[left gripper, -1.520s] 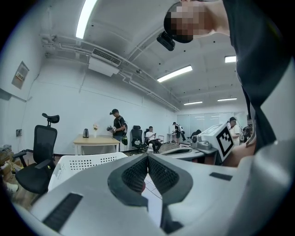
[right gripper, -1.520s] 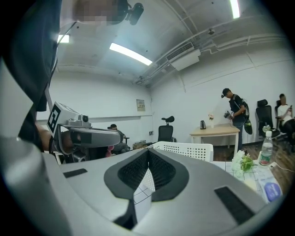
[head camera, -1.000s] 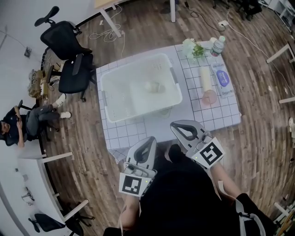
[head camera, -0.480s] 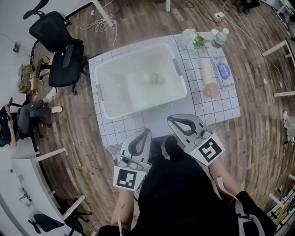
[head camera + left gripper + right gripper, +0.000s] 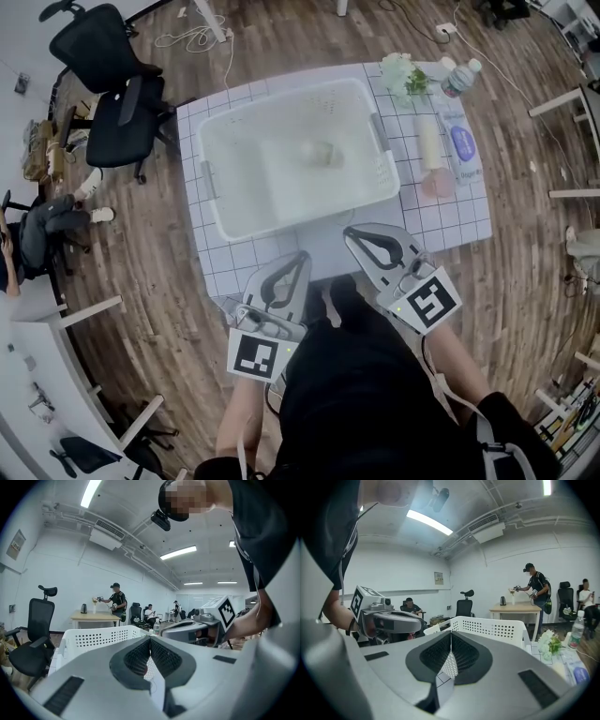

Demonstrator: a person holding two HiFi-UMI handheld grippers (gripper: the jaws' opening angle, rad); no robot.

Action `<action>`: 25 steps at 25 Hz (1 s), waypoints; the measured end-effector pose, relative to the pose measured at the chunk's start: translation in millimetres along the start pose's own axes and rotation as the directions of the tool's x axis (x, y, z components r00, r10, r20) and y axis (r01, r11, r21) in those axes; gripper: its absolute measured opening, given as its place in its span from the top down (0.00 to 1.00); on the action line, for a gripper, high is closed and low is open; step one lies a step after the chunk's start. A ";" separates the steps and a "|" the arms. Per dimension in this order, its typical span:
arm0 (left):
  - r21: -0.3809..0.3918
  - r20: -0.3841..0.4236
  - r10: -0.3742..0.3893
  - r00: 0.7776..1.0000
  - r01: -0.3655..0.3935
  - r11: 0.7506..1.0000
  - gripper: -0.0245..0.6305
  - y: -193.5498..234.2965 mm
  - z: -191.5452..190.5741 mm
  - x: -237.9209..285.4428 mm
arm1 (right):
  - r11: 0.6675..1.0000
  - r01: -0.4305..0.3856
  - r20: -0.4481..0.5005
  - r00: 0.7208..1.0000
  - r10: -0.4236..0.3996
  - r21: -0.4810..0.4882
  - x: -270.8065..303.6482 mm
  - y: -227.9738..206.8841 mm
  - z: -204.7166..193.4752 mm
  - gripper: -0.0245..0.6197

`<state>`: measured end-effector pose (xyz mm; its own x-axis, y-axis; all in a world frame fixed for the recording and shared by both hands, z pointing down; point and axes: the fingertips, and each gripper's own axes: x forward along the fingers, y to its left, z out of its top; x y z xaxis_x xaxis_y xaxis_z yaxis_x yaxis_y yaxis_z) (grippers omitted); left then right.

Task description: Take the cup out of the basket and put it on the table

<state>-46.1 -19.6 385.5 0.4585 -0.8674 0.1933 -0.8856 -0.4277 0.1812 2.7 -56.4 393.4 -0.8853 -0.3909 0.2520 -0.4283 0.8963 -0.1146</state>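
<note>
1. A white perforated basket (image 5: 300, 216) is pictured on a checked table (image 5: 234, 267), where much of the tabletop is taken up by it.
2. The cup (image 5: 319, 153), pale and apparently lying on its side, is seen inside the basket near the middle of its floor. It is touched by neither gripper.
3. The left gripper (image 5: 300, 256) is held at the table's near edge, short of the basket's front wall. Its jaws are pressed together and nothing is caught between them.
4. The right gripper (image 5: 349, 234) is held just beside it, over the same edge and pointed toward the basket. Its jaws are likewise closed tight on nothing.
5. To the right of the basket, a bunch of flowers (image 5: 401, 73), a plastic bottle (image 5: 461, 77) and a pale cylinder (image 5: 431, 155) with a pink end are laid out on the table.
6. A black office chair (image 5: 103, 56) is seen on the wooden floor (image 5: 525, 281), to the left of the table.
</note>
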 end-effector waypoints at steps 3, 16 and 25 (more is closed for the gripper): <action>0.010 0.002 -0.017 1.000 0.017 1.000 0.95 4.9 -1.5 2.7 | 1.000 0.005 -0.033 0.999 -0.006 -0.012 4.6 -8.5 -3.3 0.94; 0.047 0.008 -0.072 0.997 0.072 0.996 0.95 32.3 8.7 32.8 | 0.996 0.030 -0.081 0.996 -0.037 -0.083 36.8 -37.2 -0.2 0.93; 0.060 0.035 -0.049 0.998 0.047 0.997 0.95 55.7 29.5 57.9 | 0.990 0.033 -0.083 0.995 -0.045 -0.139 66.2 -51.3 15.2 0.82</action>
<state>-71.1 -101.1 378.3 0.4985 -0.8537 0.1507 -0.8660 -0.4825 0.1315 -36.7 -131.4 401.4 -0.8468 -0.4123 0.3361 -0.4282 0.9032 0.0290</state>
